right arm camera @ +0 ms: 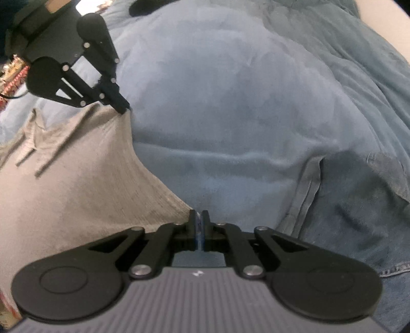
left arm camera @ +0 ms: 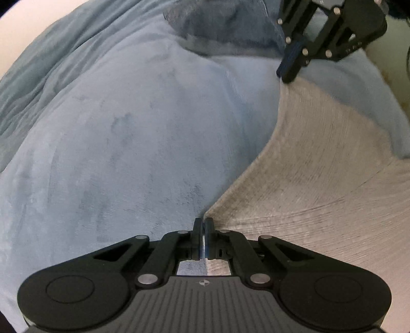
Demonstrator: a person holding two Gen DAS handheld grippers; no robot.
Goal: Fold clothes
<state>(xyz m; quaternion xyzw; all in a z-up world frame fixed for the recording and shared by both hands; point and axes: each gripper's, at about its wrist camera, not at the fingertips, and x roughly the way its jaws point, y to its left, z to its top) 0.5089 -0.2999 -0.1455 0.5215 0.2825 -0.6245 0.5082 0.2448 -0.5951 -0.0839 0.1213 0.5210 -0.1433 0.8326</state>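
A grey ribbed garment lies on a light blue fleece blanket. In the left wrist view my left gripper is shut, pinching one corner of the garment's edge. At the upper right my right gripper pinches the far end of that same edge. In the right wrist view my right gripper is shut on the grey garment at its near corner. My left gripper grips the far corner at upper left. The edge runs in a slack curve between the two grips.
The blue blanket covers most of the surface in soft mounds. A darker blue denim garment lies beside the right gripper and also shows as the dark denim heap. A cream surface borders the blanket.
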